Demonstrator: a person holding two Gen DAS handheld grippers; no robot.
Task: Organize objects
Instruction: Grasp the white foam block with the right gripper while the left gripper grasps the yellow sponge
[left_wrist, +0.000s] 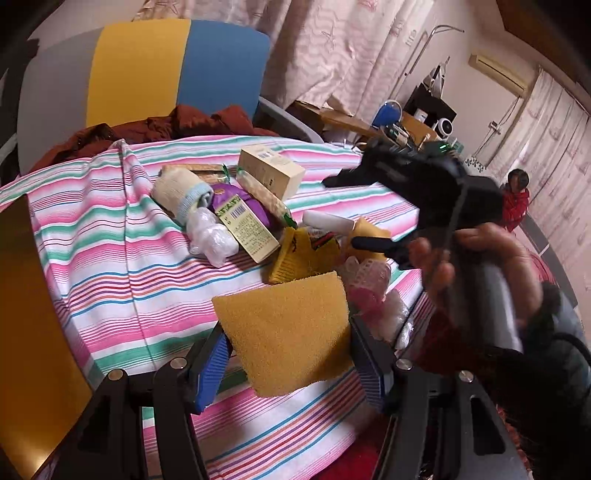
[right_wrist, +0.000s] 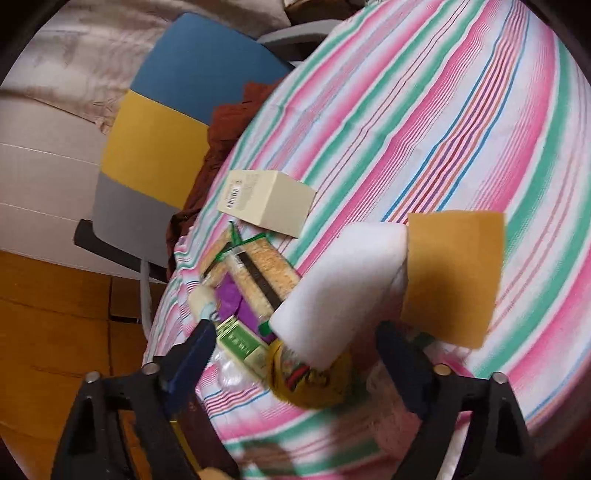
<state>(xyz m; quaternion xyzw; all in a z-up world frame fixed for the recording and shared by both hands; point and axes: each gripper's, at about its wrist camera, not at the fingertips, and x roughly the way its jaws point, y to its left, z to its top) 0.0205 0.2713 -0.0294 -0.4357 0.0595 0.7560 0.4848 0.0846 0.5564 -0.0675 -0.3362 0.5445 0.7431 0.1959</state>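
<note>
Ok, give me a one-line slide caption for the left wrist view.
Left claw holds a yellow sponge above the striped tablecloth; the right claw hovers over the clutter.

Barcodes on the cream box (right_wrist: 266, 202) and purple packet (left_wrist: 236, 210), print unreadable

Items sat clustered on the table (left_wrist: 110, 266). Carton box (left_wrist: 271, 170) lay at the back, nearest the chair (left_wrist: 140, 74). Rolled sock (left_wrist: 183, 192) lay left of the snack packet (left_wrist: 236, 206). Sponge (left_wrist: 286, 328) hung between the left claw (left_wrist: 288, 365) fingers, before the cluster.
</note>
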